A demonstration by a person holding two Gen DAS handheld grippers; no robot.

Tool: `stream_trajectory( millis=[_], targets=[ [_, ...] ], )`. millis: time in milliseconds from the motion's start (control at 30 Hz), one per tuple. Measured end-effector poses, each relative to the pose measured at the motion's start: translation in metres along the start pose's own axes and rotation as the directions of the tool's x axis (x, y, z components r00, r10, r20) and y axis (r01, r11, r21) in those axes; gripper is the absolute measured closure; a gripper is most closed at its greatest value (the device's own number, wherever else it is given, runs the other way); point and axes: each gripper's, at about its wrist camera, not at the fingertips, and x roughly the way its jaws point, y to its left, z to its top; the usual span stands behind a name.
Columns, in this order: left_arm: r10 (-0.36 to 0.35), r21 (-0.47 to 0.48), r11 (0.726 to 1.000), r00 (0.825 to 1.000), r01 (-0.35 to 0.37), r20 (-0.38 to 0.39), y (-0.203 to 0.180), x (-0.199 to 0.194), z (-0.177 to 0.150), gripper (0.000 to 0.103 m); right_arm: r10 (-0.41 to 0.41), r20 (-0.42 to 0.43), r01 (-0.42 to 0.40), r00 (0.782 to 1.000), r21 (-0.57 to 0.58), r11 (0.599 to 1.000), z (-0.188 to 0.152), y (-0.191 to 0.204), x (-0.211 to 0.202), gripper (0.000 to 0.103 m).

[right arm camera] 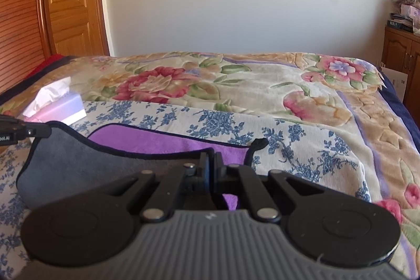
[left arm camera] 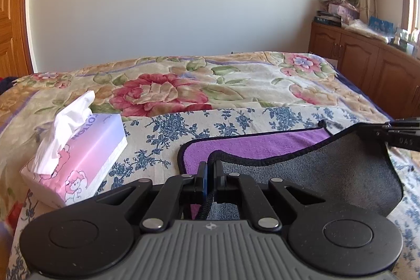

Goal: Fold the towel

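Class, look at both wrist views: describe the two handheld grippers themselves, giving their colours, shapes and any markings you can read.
Both look alike. The left gripper has black linkage arms with silver pivot pins, two round black discs, and a ribbed grey housing bearing a small logo; one finger pad looks blue. The right gripper has the same build. Pale lettering shows on each gripper's side in the other's view, only partly readable.

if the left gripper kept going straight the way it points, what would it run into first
Probably the towel's purple half lying flat ahead, on the blue-flowered sheet. The left gripper is shut on the towel's lifted edge; depth is uncertain.
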Motion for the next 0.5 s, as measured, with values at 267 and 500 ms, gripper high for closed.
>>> stream_trajectory(
  millis=[267,500],
  targets=[
    [0.011,0.009,1.000,1.000,-0.011,0.000,0.007,0.019,0.004,0.098,-0.008,-0.014,0.007,1.000,-0.044,0.999,-0.001,-0.003,0.015,0.099],
    [0.013,0.024,1.000,1.000,-0.013,0.010,0.004,0.029,0.014,0.098,-0.021,-0.010,0.020,1.000,-0.081,0.997,0.007,-0.002,0.022,0.099]
  ],
)
